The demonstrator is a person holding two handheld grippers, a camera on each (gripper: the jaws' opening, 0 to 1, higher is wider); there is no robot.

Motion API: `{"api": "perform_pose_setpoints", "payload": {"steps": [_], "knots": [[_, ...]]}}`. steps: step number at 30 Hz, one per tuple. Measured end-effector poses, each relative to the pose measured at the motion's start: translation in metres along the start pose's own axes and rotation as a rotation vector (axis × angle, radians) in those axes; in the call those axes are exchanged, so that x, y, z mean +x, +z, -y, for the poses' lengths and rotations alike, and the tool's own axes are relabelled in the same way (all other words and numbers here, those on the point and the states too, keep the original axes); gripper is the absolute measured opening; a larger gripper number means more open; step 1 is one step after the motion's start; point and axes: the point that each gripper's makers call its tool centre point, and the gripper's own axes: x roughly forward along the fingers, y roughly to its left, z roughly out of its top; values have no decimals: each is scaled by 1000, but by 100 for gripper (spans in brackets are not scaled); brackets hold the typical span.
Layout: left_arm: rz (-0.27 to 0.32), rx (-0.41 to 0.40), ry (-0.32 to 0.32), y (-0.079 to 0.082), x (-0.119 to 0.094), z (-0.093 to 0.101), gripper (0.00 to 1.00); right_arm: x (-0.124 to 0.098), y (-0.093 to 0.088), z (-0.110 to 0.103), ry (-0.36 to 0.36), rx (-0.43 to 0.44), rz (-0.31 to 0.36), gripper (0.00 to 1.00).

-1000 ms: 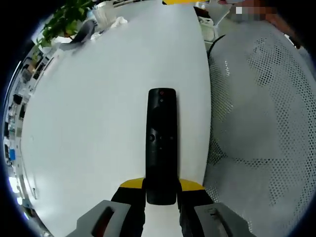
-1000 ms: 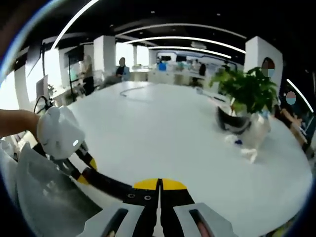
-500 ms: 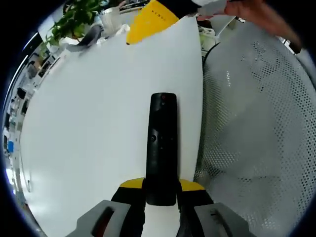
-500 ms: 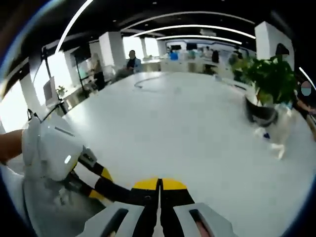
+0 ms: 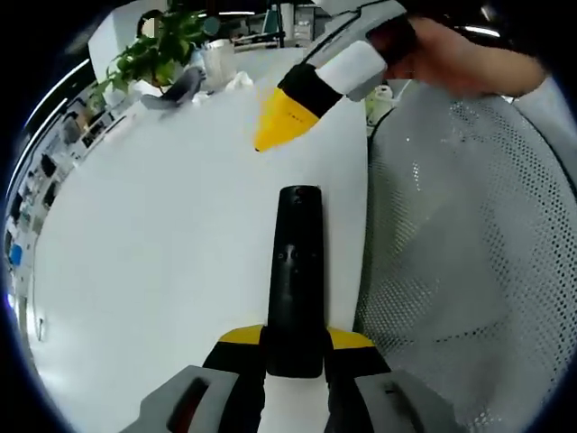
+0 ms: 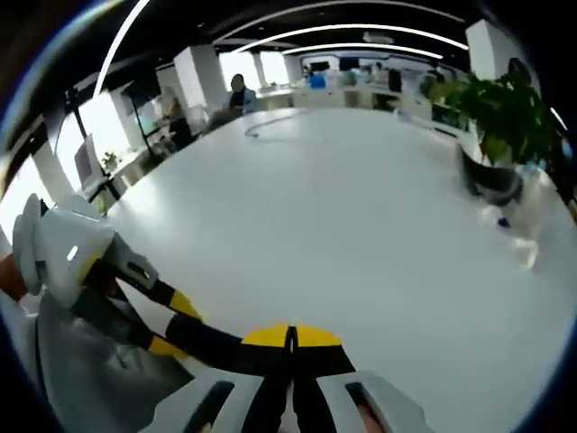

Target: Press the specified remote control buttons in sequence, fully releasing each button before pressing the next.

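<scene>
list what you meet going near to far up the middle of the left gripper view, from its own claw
left claw → black remote control held in it → bare white table → yellow tip of the right claw → potted plant at the far edge

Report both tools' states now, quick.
Left tool: shut on the black remote, holding it by its near end.
Right tool: shut, nothing between its jaws.
</scene>
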Motion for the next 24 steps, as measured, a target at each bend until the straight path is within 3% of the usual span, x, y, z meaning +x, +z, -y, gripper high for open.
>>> {"api": "perform_pose_setpoints", "payload": {"steps": [8, 14, 19, 24], "knots": [[175, -42, 22, 2, 0, 0, 24, 5, -8, -3, 22, 12, -52, 0], [204, -57, 34, 4, 1, 1, 24, 5, -27, -7, 20, 0, -154, 0], [203, -70, 39, 5, 1, -1, 25, 4, -28, -2, 23, 44, -154, 0], [208, -70, 37, 5, 2, -2, 26, 4, -27, -6, 83, 163, -141, 0]]}}
